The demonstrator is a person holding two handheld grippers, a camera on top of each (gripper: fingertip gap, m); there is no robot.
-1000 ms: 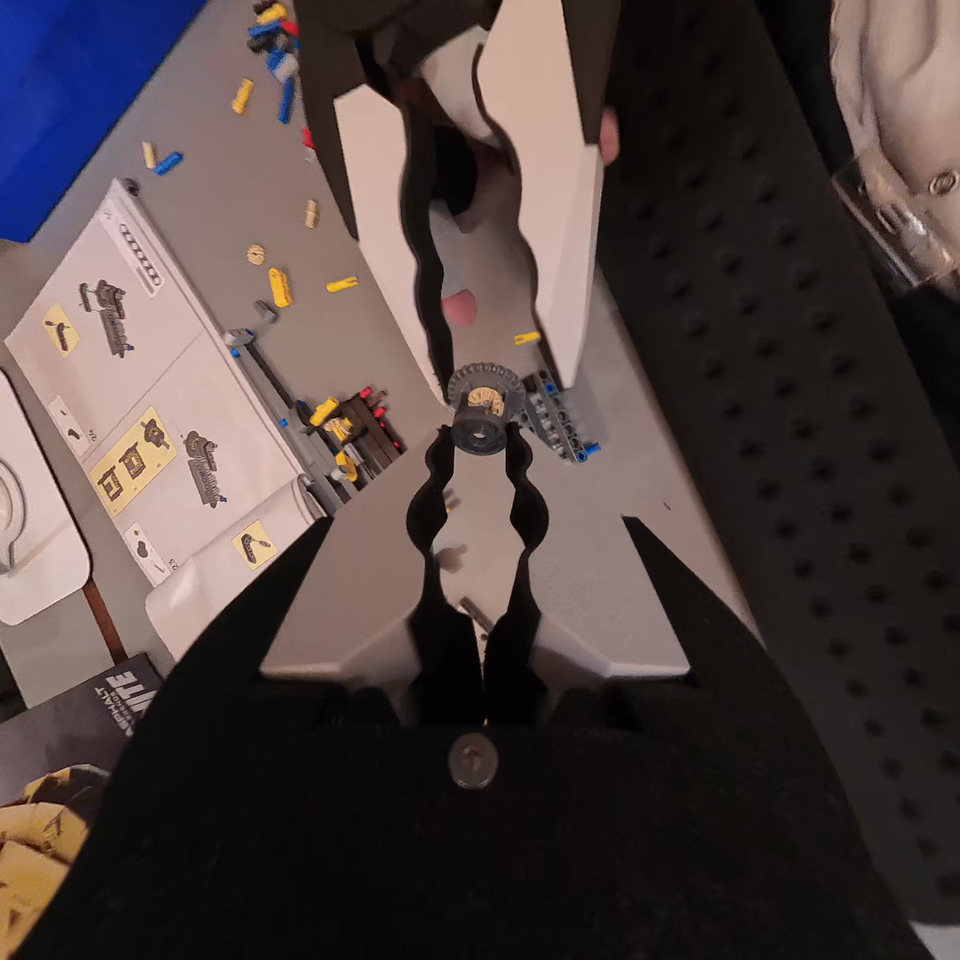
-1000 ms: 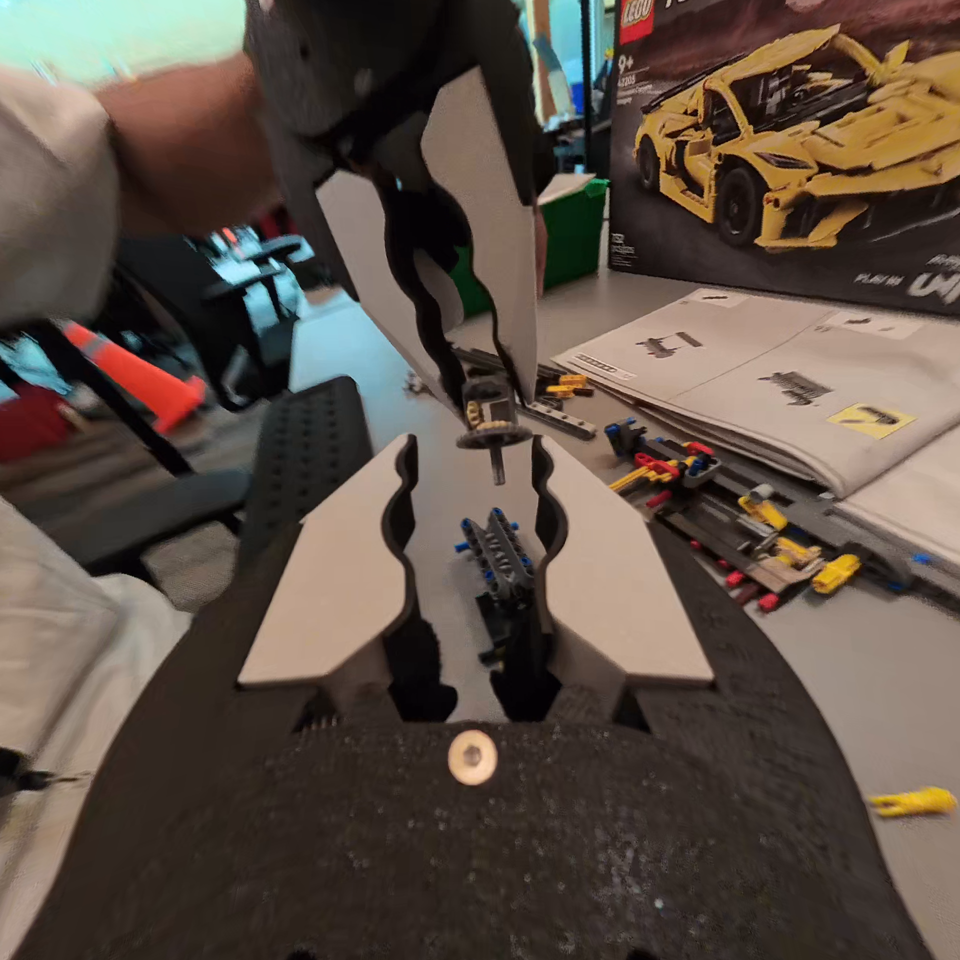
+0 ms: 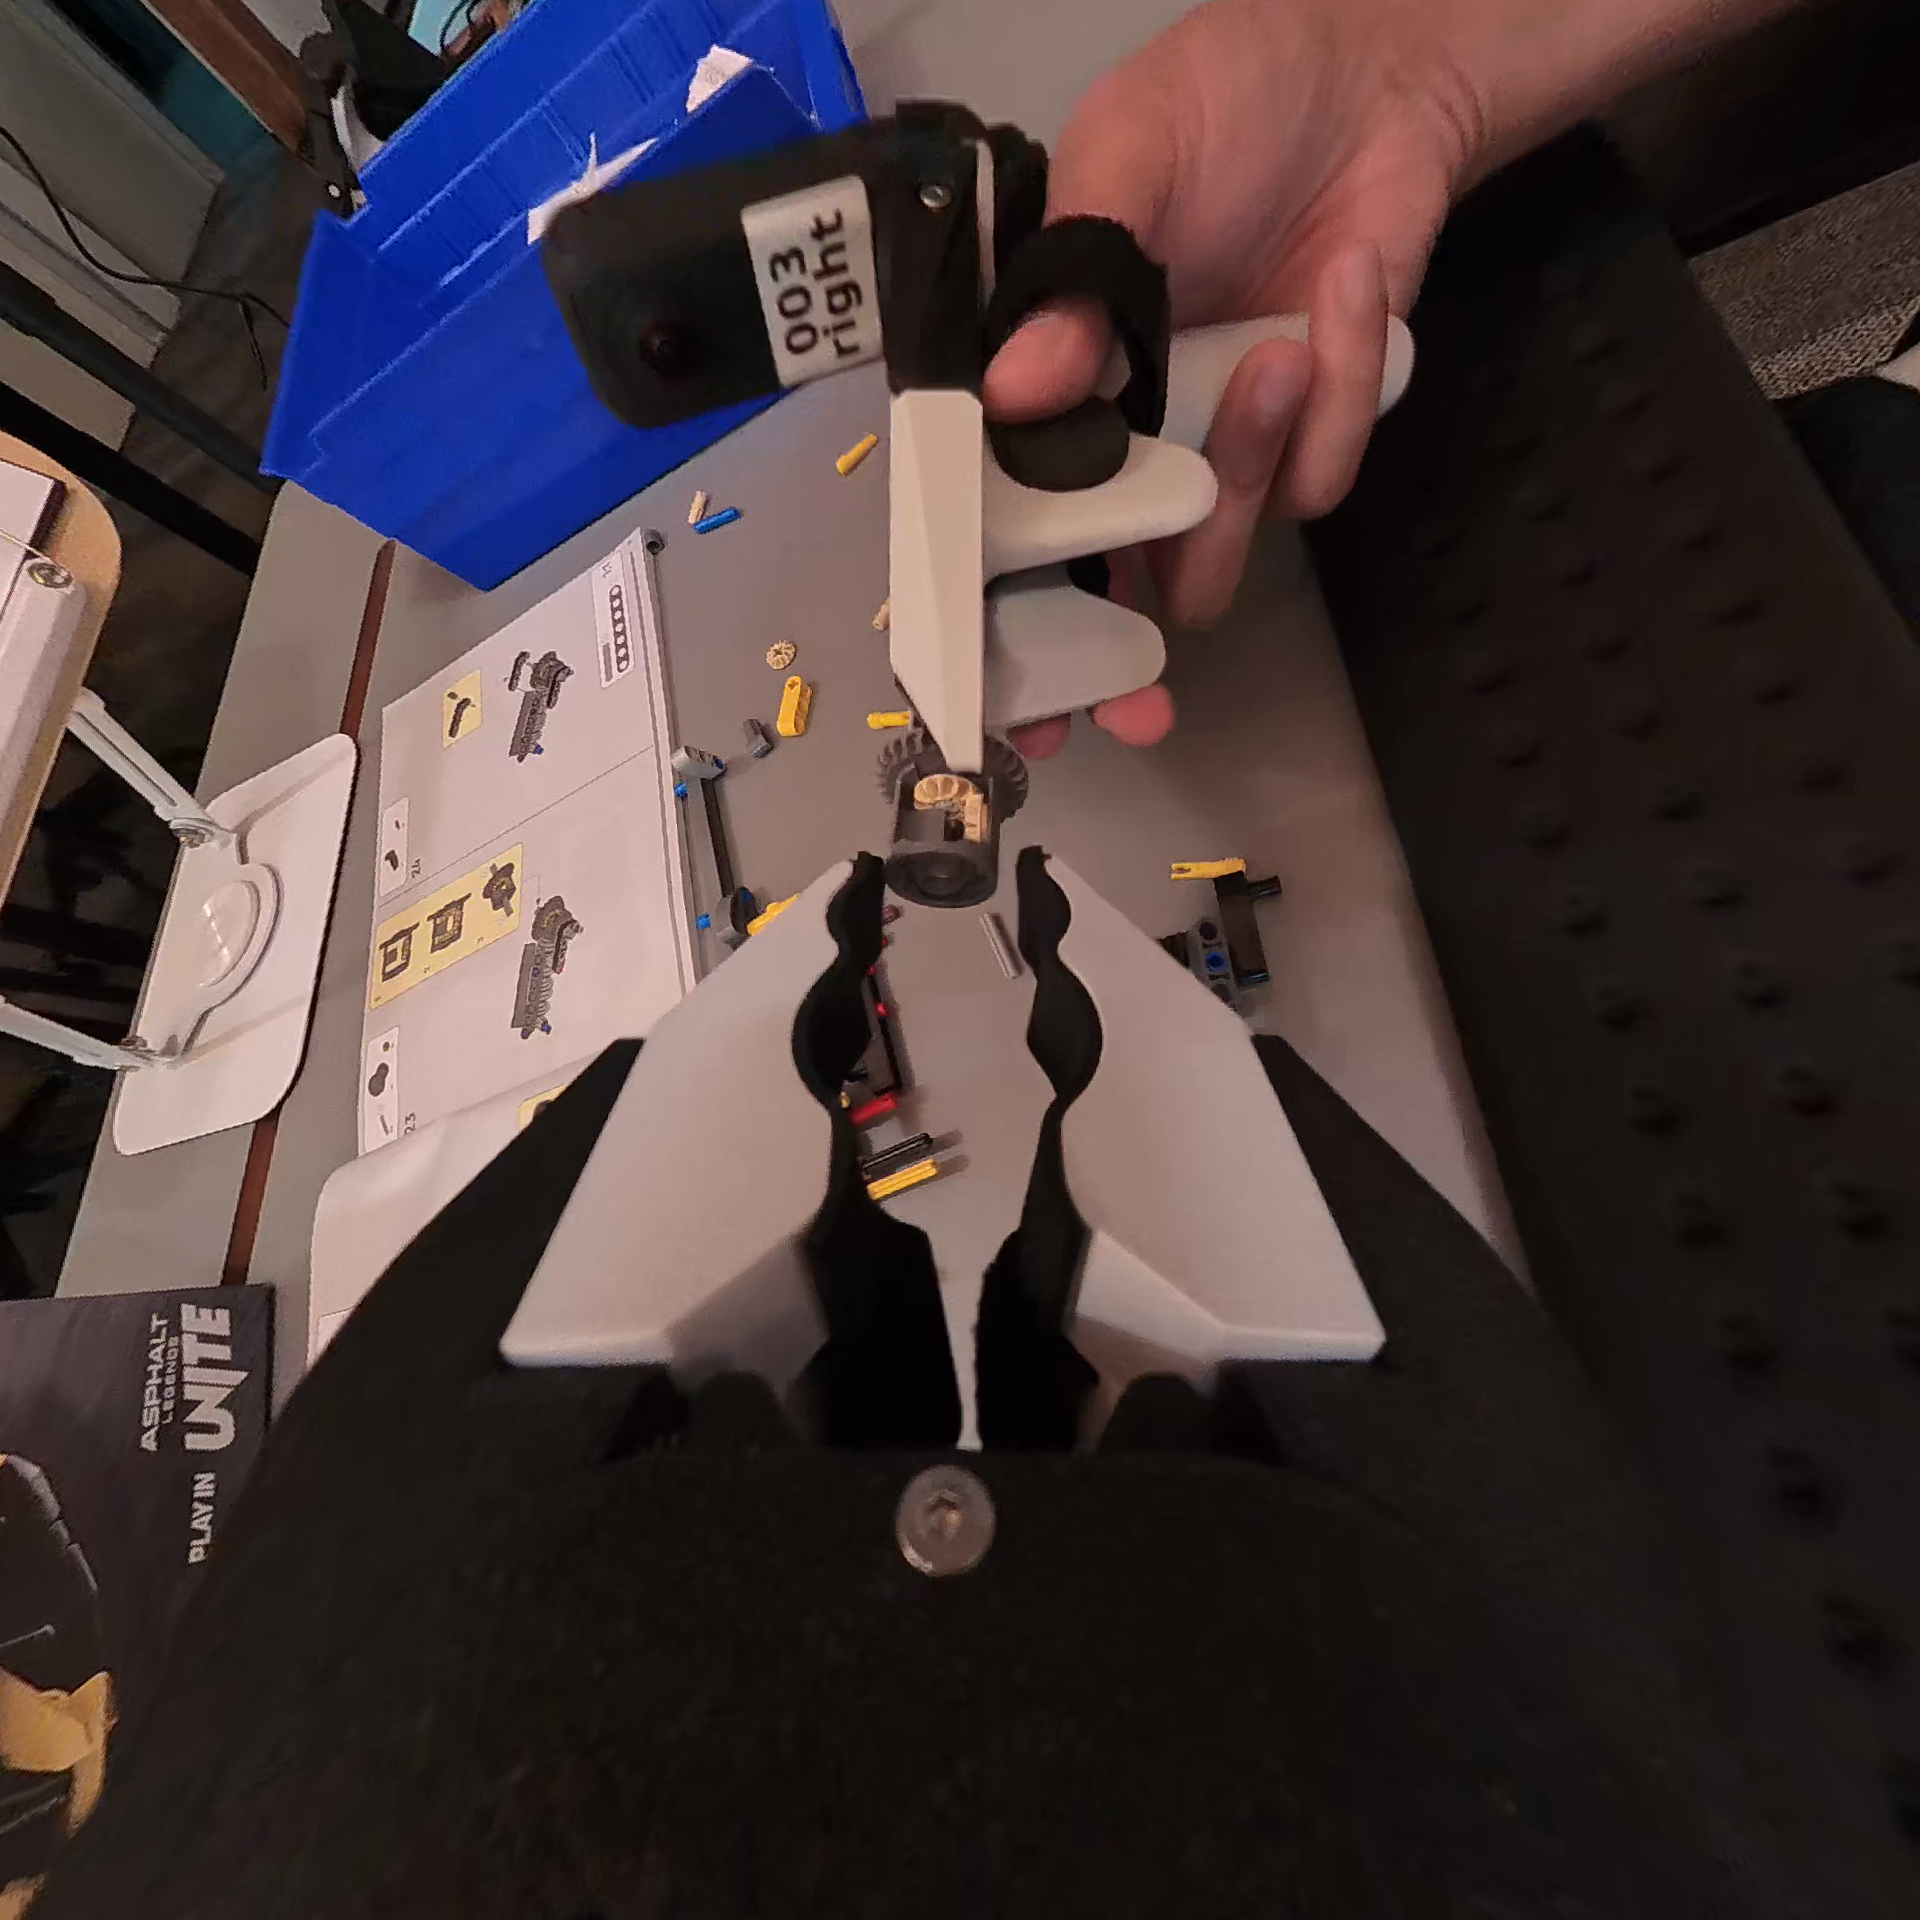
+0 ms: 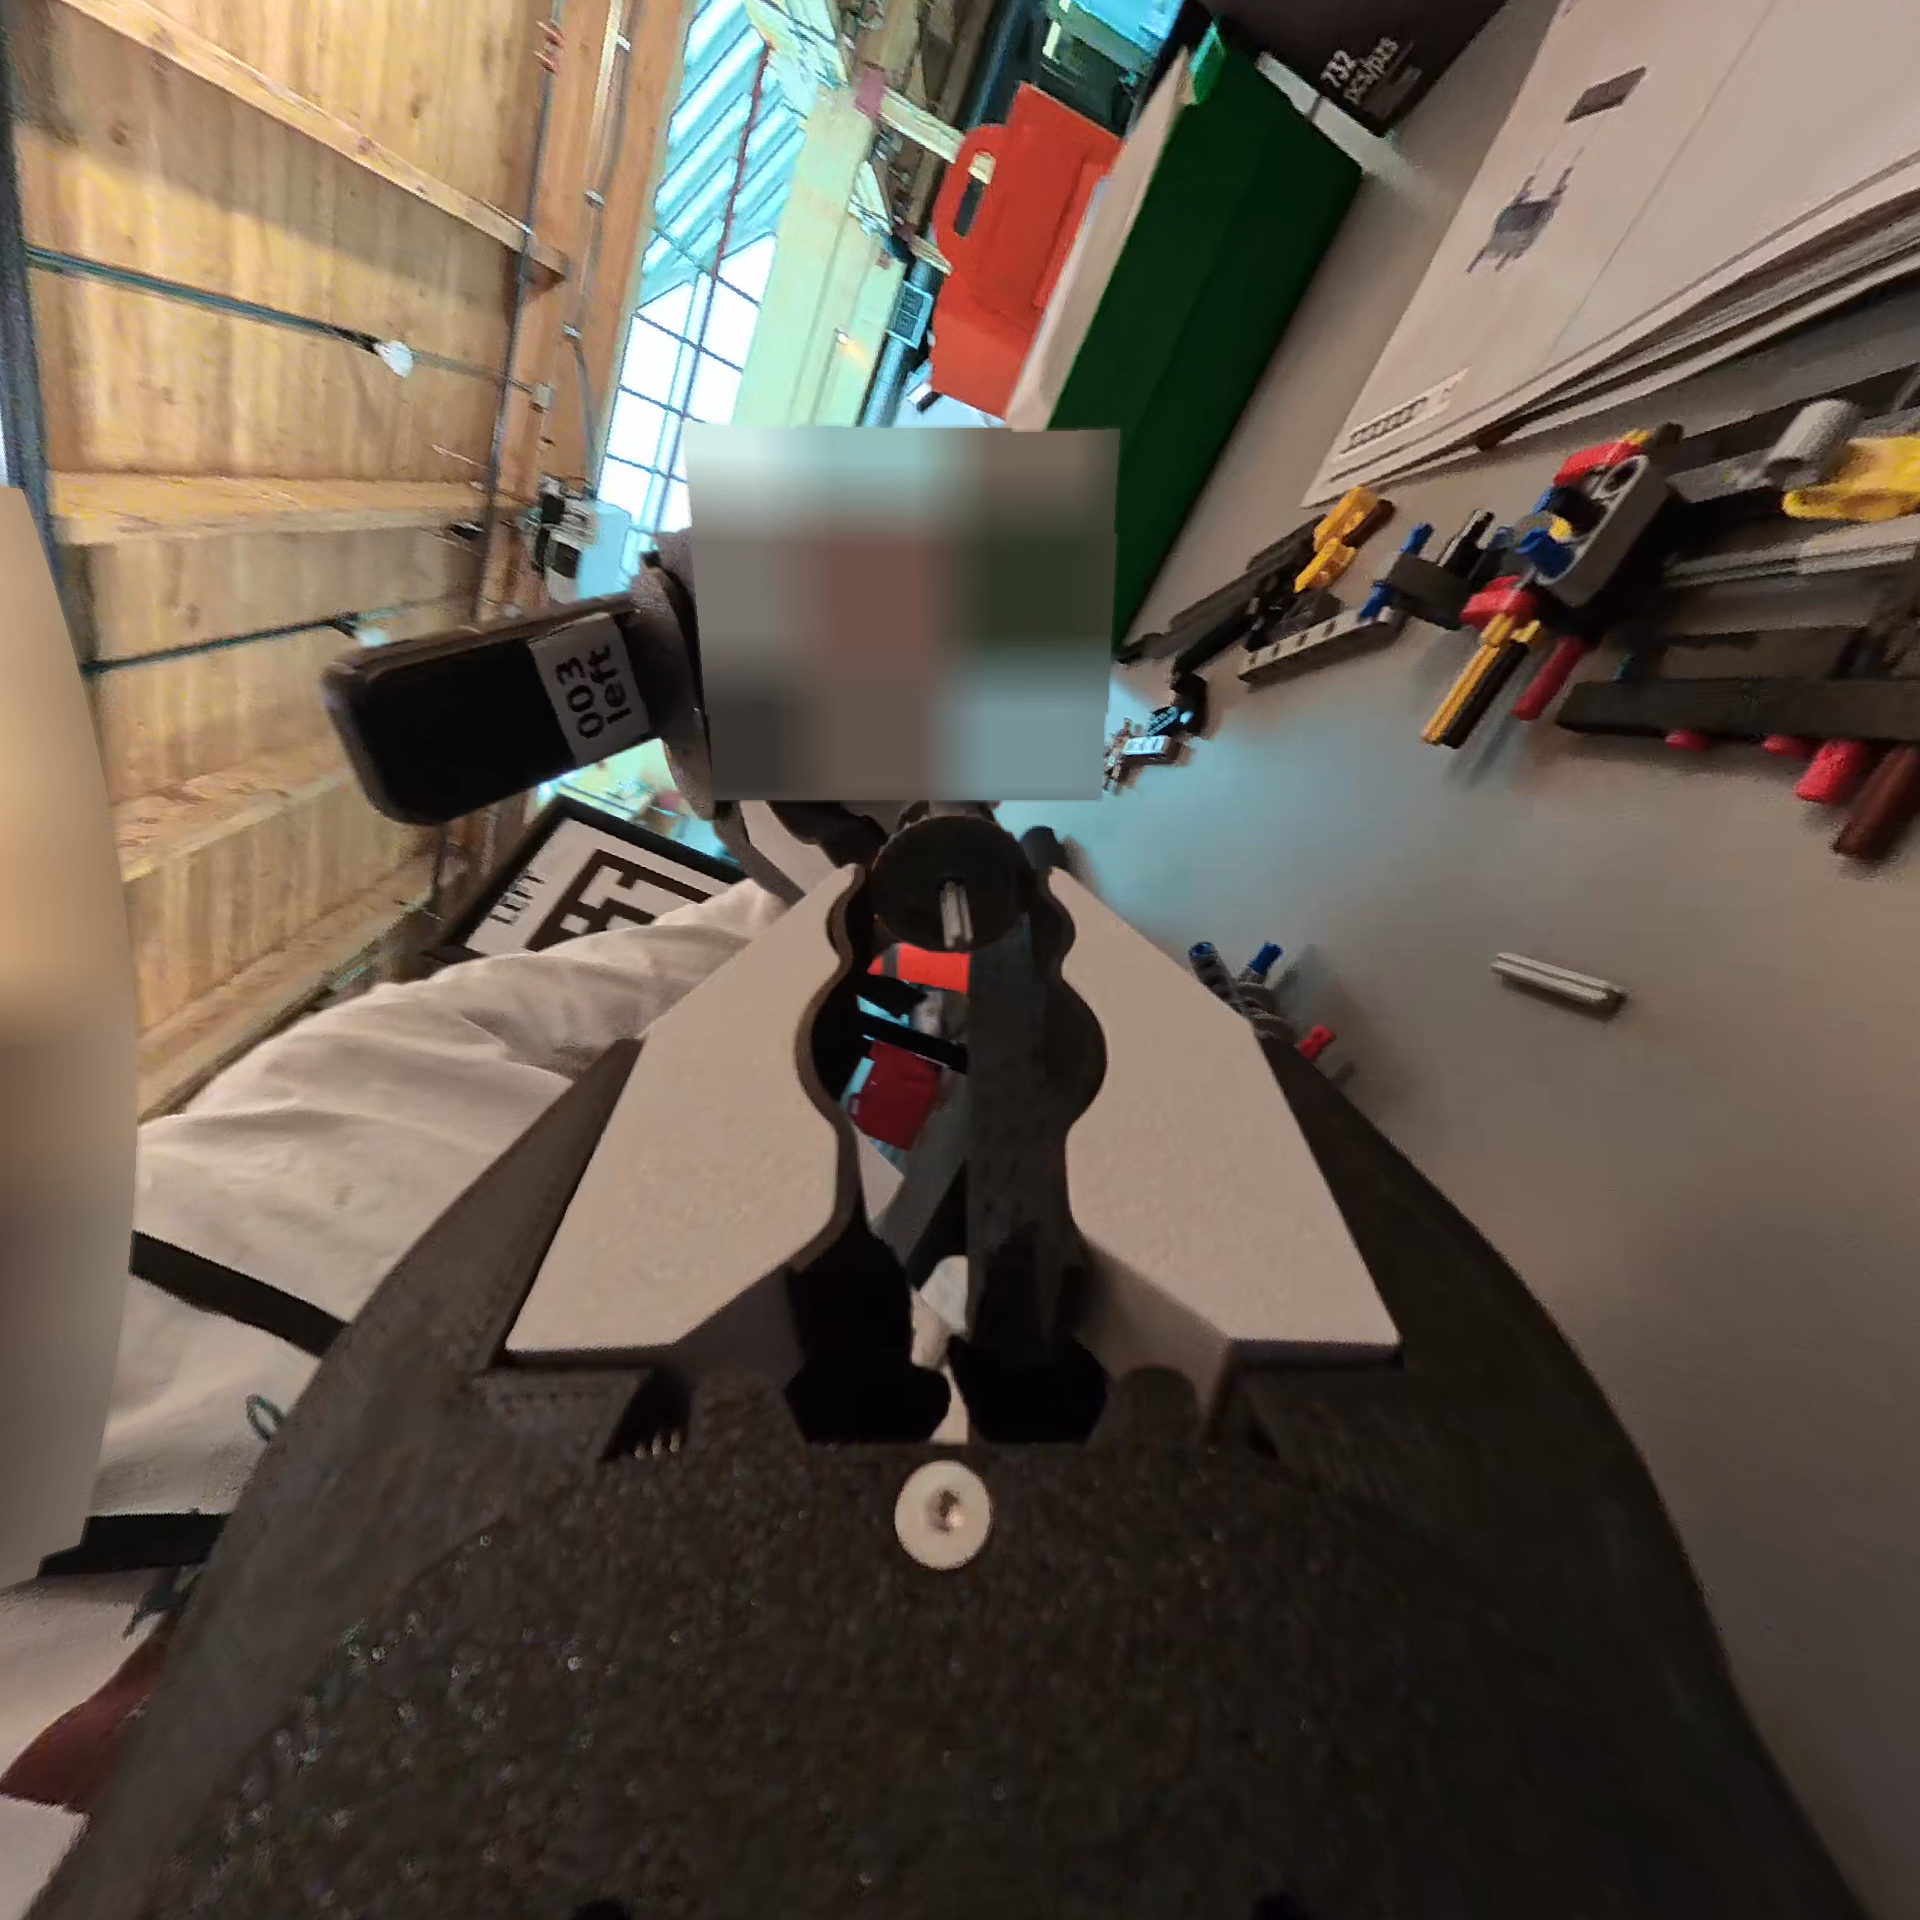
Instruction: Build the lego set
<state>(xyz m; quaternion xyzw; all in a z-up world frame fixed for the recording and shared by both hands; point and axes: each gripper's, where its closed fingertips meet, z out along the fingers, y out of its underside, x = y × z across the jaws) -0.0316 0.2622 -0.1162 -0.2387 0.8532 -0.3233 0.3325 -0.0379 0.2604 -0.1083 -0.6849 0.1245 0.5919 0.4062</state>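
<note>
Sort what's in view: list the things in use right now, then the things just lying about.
In use:
- gear assembly
- right gripper gripping it
- left gripper, fingers spread beside it

Lying about:
- instruction booklet
- blue bins
- grey axle
- chassis build

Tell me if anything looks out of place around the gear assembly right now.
One thing: a short grey axle lies loose on the table under the gear assembly, apart from the other parts. Check that it isn't missing from the build. The right tool grips the assembly; the left tool is open.
</note>
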